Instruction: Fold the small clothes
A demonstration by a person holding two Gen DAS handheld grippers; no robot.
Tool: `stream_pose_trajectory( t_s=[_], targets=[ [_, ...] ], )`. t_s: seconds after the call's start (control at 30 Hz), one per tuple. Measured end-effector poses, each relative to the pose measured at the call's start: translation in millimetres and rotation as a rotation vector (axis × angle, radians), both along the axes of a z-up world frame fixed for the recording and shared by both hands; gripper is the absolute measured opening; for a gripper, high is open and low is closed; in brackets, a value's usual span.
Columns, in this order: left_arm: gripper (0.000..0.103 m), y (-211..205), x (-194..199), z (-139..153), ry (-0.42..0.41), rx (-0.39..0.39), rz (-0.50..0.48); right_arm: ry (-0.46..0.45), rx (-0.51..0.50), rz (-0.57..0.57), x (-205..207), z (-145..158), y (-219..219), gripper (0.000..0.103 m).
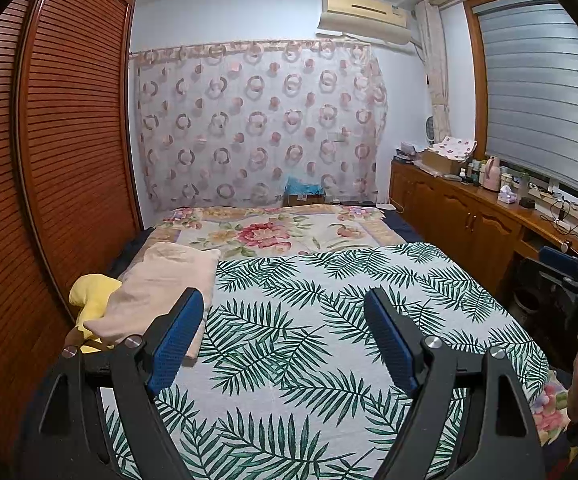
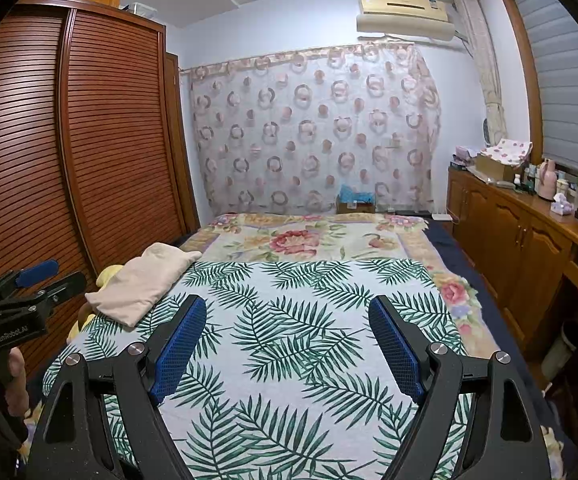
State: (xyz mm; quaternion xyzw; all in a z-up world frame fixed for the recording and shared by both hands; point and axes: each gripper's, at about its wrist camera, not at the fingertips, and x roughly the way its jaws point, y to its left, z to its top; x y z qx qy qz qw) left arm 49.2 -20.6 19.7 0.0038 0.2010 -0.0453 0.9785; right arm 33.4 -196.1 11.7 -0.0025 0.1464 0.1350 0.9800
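A beige garment (image 1: 161, 284) lies folded at the left edge of the leaf-print sheet (image 1: 329, 320) on the bed, on top of a yellow garment (image 1: 91, 300). Both show in the right wrist view, the beige one (image 2: 141, 280) over the yellow one (image 2: 107, 274). My left gripper (image 1: 285, 300) is open and empty, held above the sheet, right of the beige garment. My right gripper (image 2: 287, 306) is open and empty above the middle of the sheet. Each gripper shows at the edge of the other's view: the right gripper (image 1: 569, 280), the left gripper (image 2: 45, 274).
A wooden louvred wardrobe (image 1: 49, 160) stands close along the bed's left side. A floral blanket (image 1: 265, 232) covers the far half of the bed. A wooden cabinet (image 1: 469, 208) with bottles and boxes runs along the right wall under the window. A patterned curtain (image 1: 257, 120) hangs behind.
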Motion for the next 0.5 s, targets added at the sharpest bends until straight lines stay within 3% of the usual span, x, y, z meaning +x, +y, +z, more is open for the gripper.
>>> stream_pose_trajectory(
  t_s=[0.5],
  targets=[
    [0.083, 1.2, -0.7, 1.3, -0.005, 0.001, 0.0, -0.001, 0.0, 0.001, 0.1, -0.3, -0.5, 0.085]
  ],
)
